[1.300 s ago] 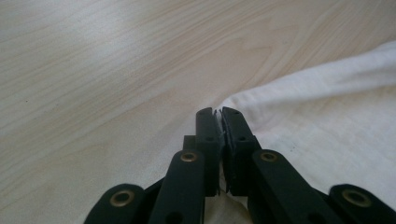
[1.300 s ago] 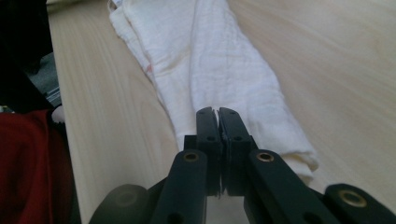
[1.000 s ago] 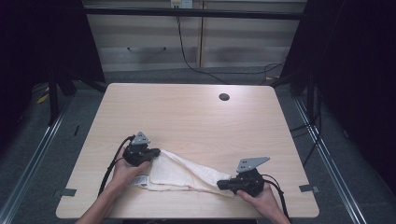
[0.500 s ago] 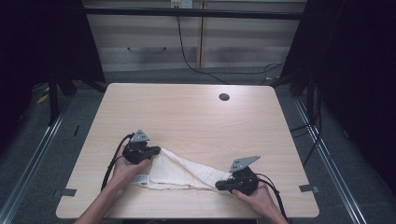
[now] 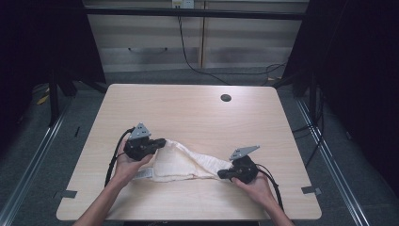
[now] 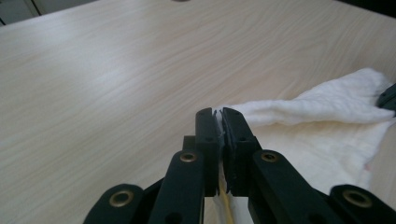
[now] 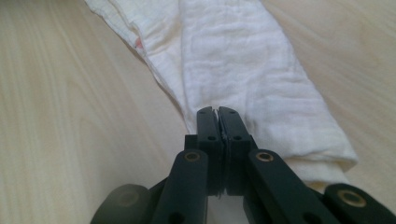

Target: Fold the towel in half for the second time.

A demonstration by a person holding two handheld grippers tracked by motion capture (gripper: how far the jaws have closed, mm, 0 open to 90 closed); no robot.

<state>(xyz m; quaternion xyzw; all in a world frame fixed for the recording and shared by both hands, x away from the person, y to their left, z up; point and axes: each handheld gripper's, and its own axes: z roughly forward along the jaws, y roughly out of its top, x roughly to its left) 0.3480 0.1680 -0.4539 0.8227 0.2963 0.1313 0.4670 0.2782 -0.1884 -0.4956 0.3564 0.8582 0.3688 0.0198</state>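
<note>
High view: the wooden table (image 5: 188,108) carries a white cloth (image 5: 188,162) near its front edge, bunched into a loose band that runs between the two grippers. Both forearms come in from the bottom. The left hand (image 5: 124,165) is held palm up under the left gripper (image 5: 162,141), which points right, toward the table's middle. The right hand (image 5: 256,186) cups the right gripper (image 5: 220,175), which points left along the cloth.

Left gripper view shows the black jaws pressed together with a thin edge of the cloth (image 6: 322,121) pinched between them. Right gripper view shows its jaws likewise closed tight on the end of the cloth (image 7: 243,70).

Both cloth ends are covered by the gripper bodies from above. A small pink mark (image 7: 138,43) on a fold is too small to read.
</note>
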